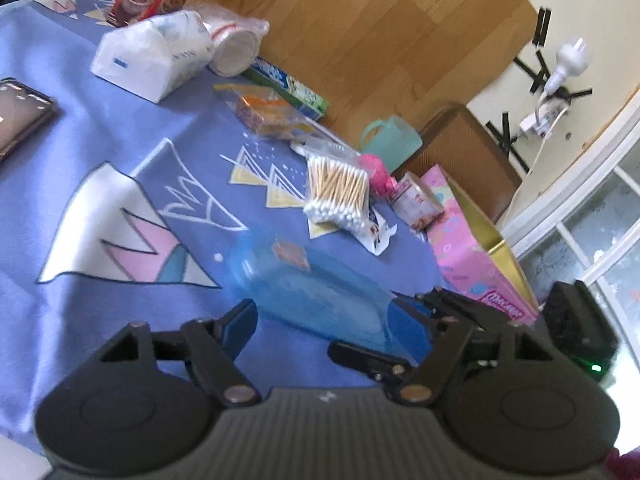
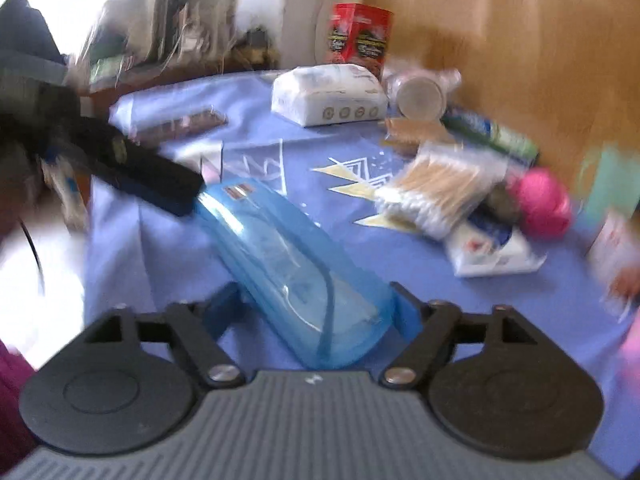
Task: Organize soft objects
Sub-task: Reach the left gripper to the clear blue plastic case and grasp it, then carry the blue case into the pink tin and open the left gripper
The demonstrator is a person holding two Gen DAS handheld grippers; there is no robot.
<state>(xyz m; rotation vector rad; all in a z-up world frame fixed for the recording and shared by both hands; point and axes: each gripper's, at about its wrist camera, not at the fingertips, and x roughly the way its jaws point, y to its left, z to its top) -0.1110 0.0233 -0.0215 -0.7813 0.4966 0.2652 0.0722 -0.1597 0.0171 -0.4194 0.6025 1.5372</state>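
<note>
A clear blue plastic pouch (image 1: 316, 292) lies on the blue patterned cloth (image 1: 80, 152). My left gripper (image 1: 324, 320) is open, its blue pads on either side of the pouch's near end. My right gripper (image 2: 312, 308) is open around the other end of the pouch (image 2: 288, 264), and the left gripper (image 2: 160, 180) reaches the far end in that view. A bag of cotton swabs (image 1: 338, 192) and a pink ball (image 1: 378, 172) lie beyond. A white tissue pack (image 1: 148, 60) sits far left.
A pink box (image 1: 472, 256) stands at the cloth's right edge. A teal cup (image 1: 390, 140), a small can (image 1: 416, 200), a green box (image 1: 288, 88), plastic cups (image 1: 236, 48), a red snack box (image 2: 358, 38) and a phone (image 1: 20, 116) are around.
</note>
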